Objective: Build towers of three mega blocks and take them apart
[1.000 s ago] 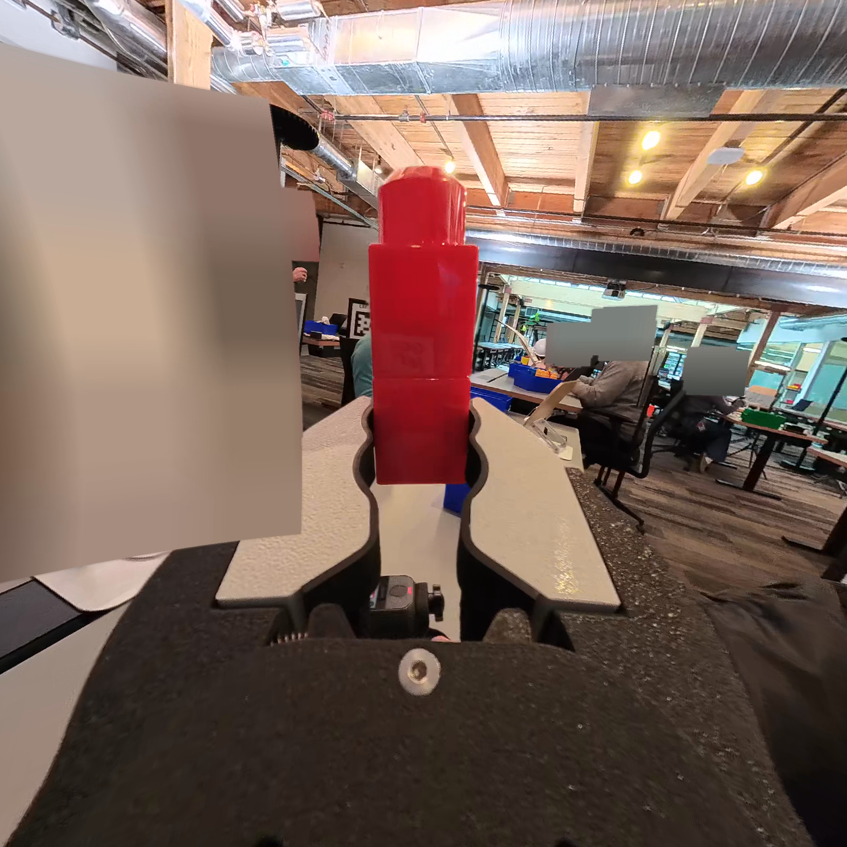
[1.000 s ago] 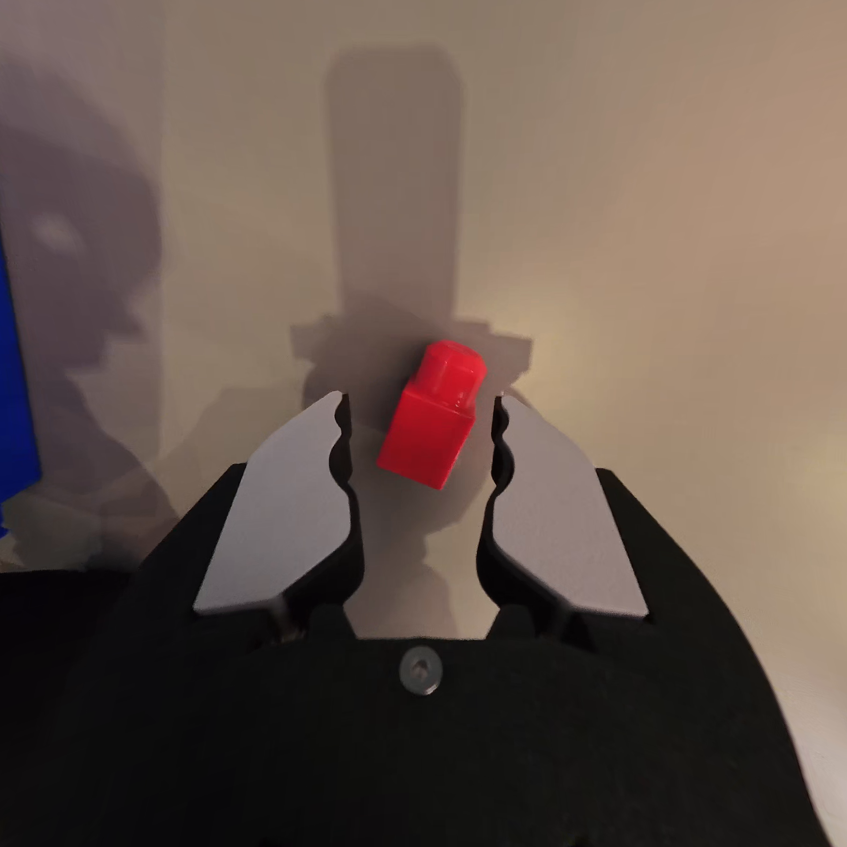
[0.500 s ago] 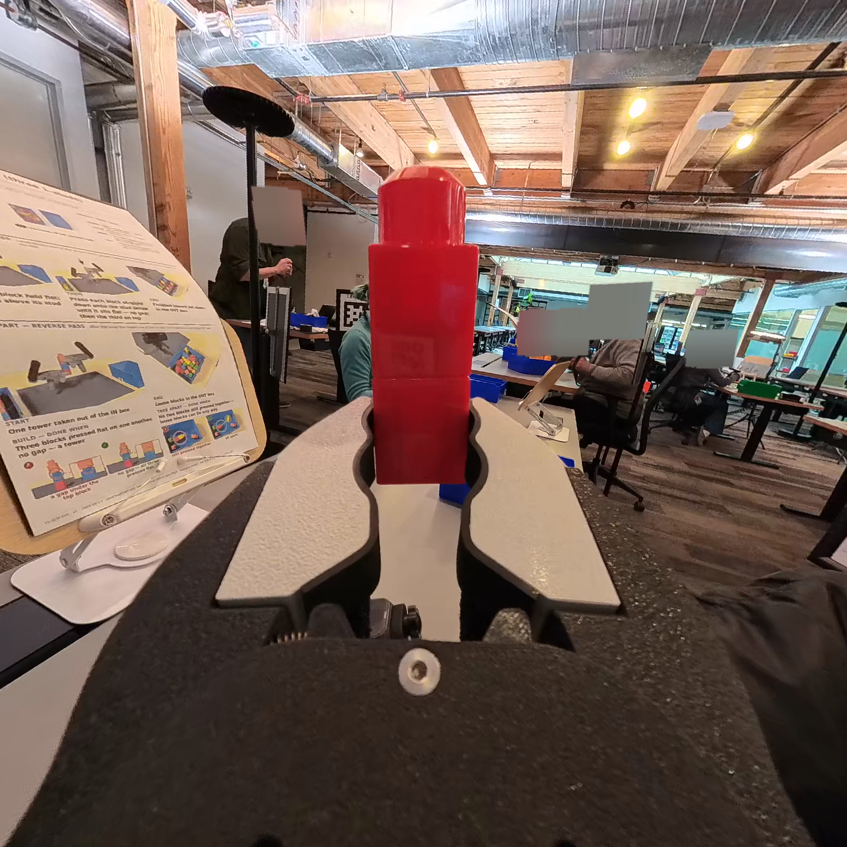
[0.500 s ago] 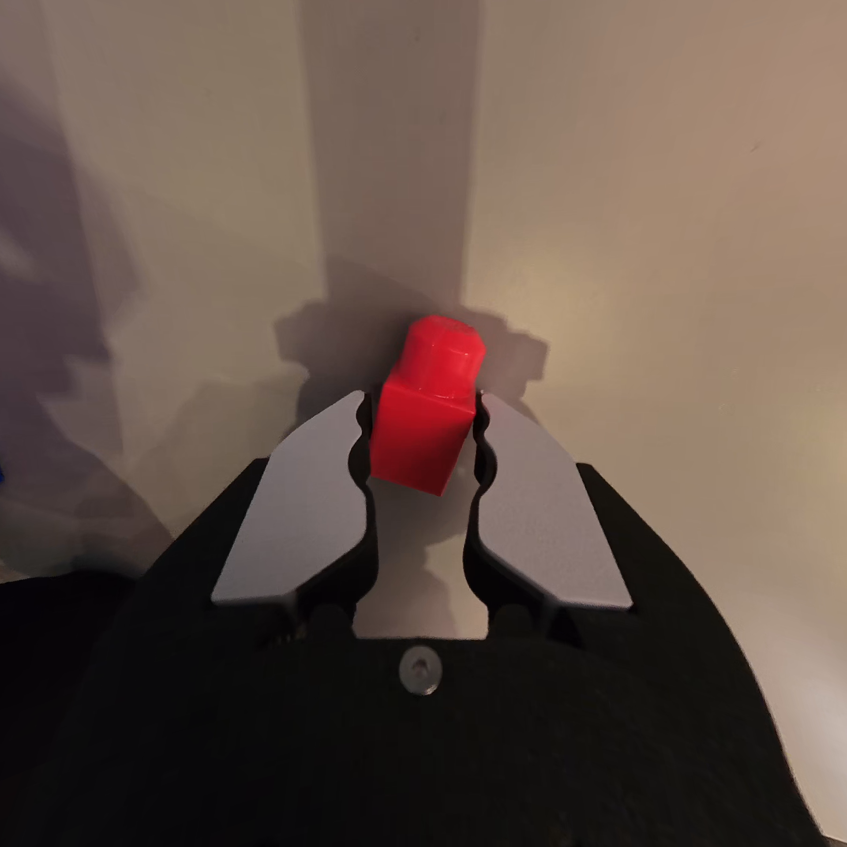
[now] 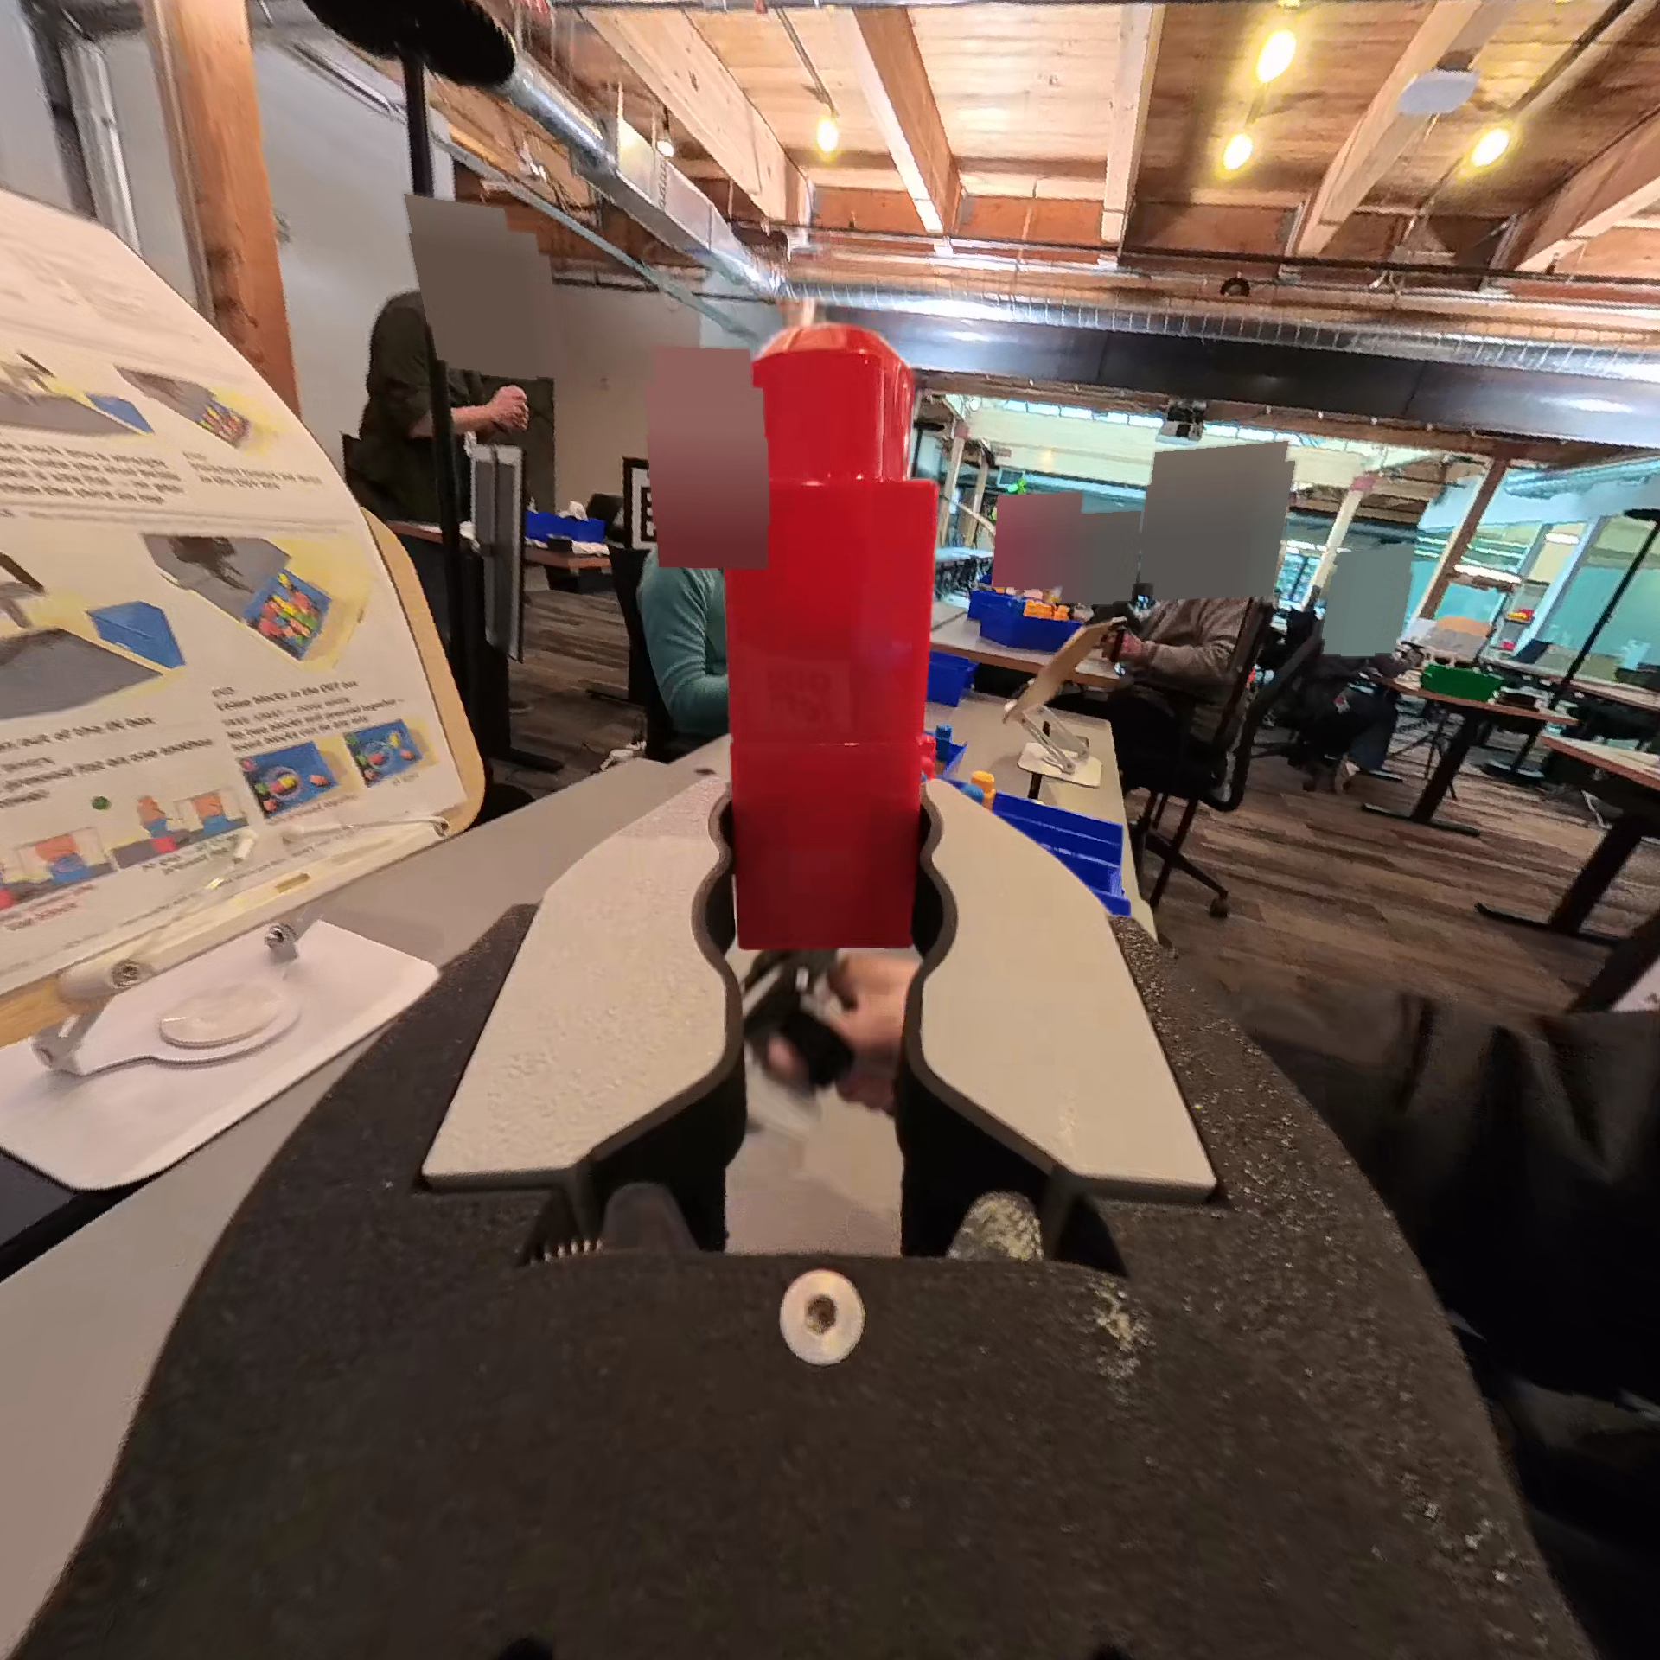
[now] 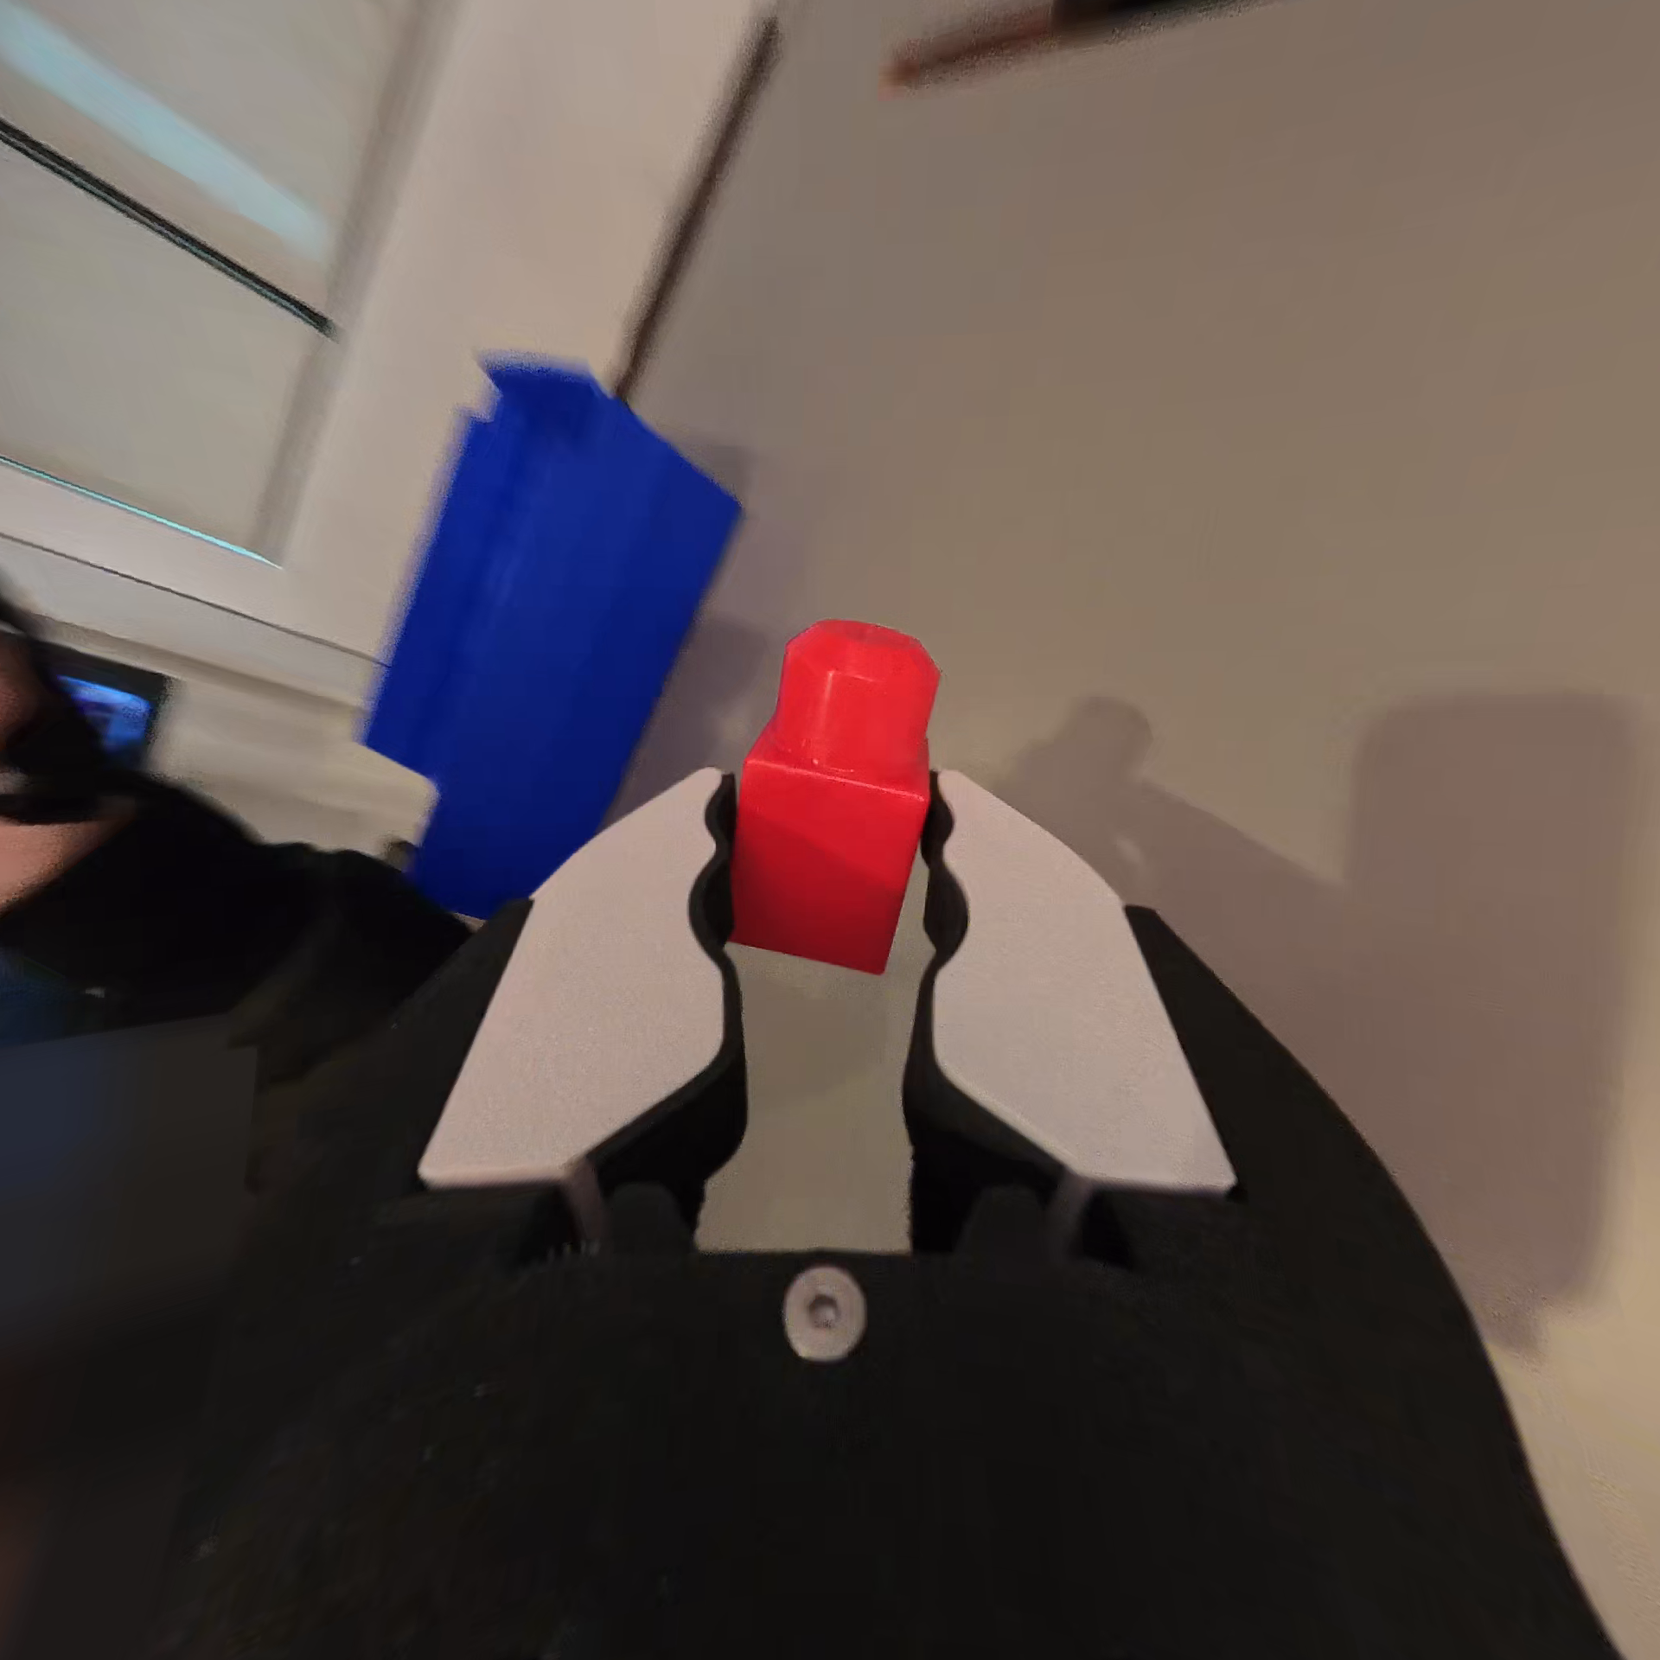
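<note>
Left gripper (image 5: pixel 825 867) clamped on bottom block of upright red stack (image 5: pixel 828 647), frame centre; right gripper (image 6: pixel 825 862) clamped on single red block (image 6: pixel 831 808), blurred blue bin (image 6: pixel 548 629) upper left.

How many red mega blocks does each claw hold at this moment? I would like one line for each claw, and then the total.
red stack in the left claw: 2 blocks
single red block in the right claw: 1 block
Total: 3 red blocks
</note>
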